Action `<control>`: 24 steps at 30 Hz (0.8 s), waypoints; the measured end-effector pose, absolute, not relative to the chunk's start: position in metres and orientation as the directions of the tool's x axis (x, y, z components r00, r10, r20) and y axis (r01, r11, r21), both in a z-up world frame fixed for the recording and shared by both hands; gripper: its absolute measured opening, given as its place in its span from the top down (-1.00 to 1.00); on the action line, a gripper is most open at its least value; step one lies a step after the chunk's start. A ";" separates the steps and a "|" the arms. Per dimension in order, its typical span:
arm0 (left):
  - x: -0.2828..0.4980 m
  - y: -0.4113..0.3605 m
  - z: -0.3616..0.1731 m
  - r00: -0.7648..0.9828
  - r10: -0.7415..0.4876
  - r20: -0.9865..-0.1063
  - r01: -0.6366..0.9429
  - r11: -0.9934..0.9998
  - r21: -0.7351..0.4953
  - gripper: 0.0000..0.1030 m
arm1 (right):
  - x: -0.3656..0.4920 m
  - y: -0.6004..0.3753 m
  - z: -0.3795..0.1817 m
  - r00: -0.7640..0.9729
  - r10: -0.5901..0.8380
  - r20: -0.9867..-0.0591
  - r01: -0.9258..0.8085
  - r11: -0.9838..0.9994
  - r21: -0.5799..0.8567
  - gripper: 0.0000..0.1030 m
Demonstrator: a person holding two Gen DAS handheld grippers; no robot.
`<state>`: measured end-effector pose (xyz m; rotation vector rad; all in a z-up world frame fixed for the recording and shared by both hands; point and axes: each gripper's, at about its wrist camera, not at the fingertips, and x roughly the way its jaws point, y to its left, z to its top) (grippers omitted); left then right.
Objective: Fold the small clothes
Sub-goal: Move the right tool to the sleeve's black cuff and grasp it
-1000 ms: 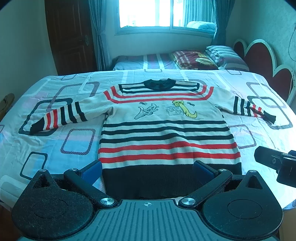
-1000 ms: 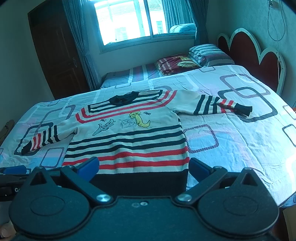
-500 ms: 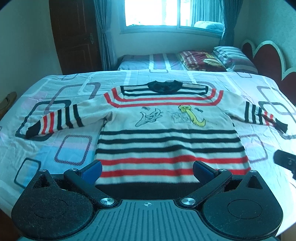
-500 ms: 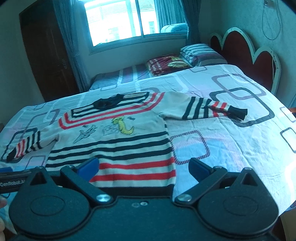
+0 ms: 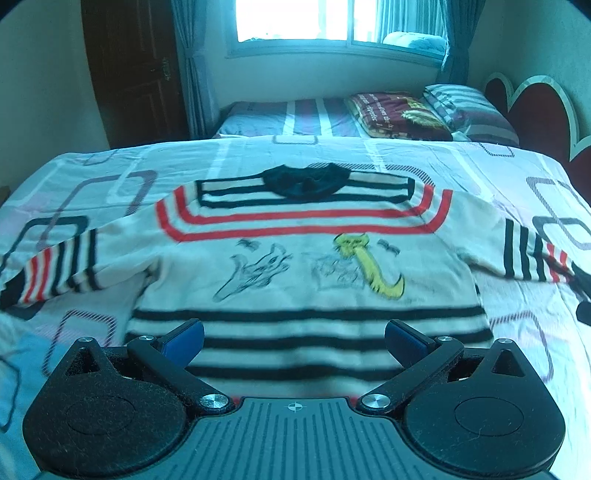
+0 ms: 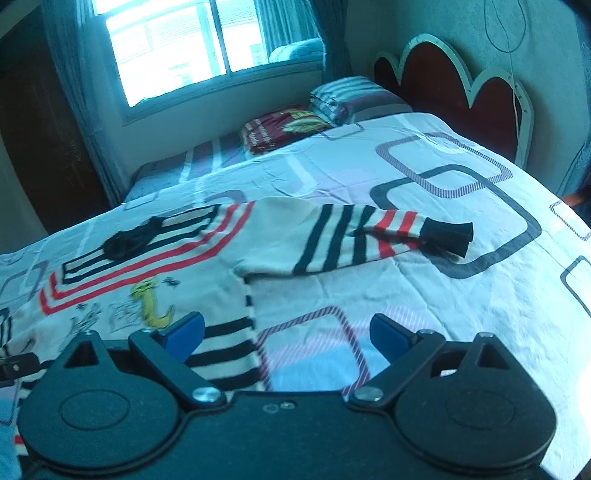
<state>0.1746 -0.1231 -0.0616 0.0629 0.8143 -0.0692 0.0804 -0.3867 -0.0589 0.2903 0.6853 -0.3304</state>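
A cream sweater (image 5: 303,236) with black and red stripes, a dark collar and cartoon drawings lies flat, face up, on the bed sheet (image 5: 110,158), both sleeves spread out. My left gripper (image 5: 293,338) hovers open over the striped lower body, its blue pads wide apart with nothing pinched. In the right wrist view my right gripper (image 6: 286,332) is over the sweater's (image 6: 147,266) right side edge below the armpit. Its jaws are closing; the knit edge and bare sheet lie between the pads, which do not press on them. The right sleeve (image 6: 362,240) stretches out ahead, ending in a black cuff.
A patterned sheet (image 6: 461,295) covers the bed. Beyond it stands a second bed with a dark red folded blanket (image 5: 399,114) and striped pillows (image 5: 465,107). A scalloped red headboard (image 6: 454,81) is on the right, with a window (image 5: 303,18) and a dark door (image 5: 133,70) behind.
Both grippers have come forward and lower over the sweater, so its hem has dropped out of view. The right one has swung toward the right sleeve side and its jaws have narrowed slightly.
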 end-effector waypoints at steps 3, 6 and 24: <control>0.200 -0.141 -0.071 0.680 -0.020 -0.733 0.080 0.996 0.046 -1.00 | 0.101 -0.413 -0.073 0.710 -0.200 -0.676 0.414 0.894 0.171 -0.58; 0.222 -0.158 -0.079 0.677 -0.016 -0.736 0.084 0.995 0.056 -1.00 | 0.120 -0.440 -0.089 0.684 -0.212 -0.698 0.451 0.875 0.176 -0.49; 0.300 -0.210 -0.120 0.631 0.019 -0.775 0.091 0.991 0.098 -0.99 | 0.181 -0.562 -0.152 0.630 -0.180 -0.756 0.611 0.716 0.338 -0.27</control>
